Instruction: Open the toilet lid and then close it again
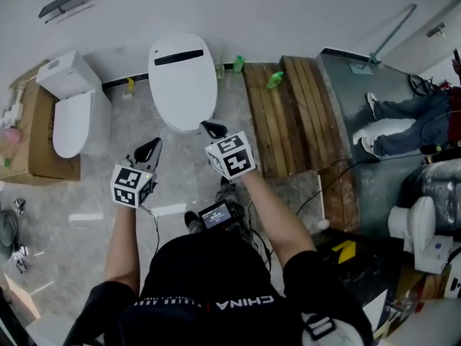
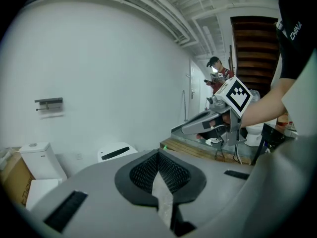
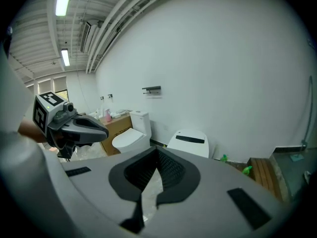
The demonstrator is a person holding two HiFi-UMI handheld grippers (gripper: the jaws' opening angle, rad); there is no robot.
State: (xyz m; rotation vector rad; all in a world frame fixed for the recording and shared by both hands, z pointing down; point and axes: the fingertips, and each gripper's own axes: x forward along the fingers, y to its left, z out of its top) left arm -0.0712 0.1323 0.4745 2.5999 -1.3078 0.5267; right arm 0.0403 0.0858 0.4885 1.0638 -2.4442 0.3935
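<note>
Toilet lid is seen down flat on its bowl, against the wall, centre-top of head view. L gripper & R gripper are held in front of it, above the floor. The R tip is lined up w/ the lid's front rim, but both gripper views show the toilet some way off, so no contact is read. Both grippers are pinched tight, w/ nothing between the jaws. The step can't be fixed: a lid lying down fits an approach to lift it, or the lid already lowered again. No next move is settled by this.
</note>
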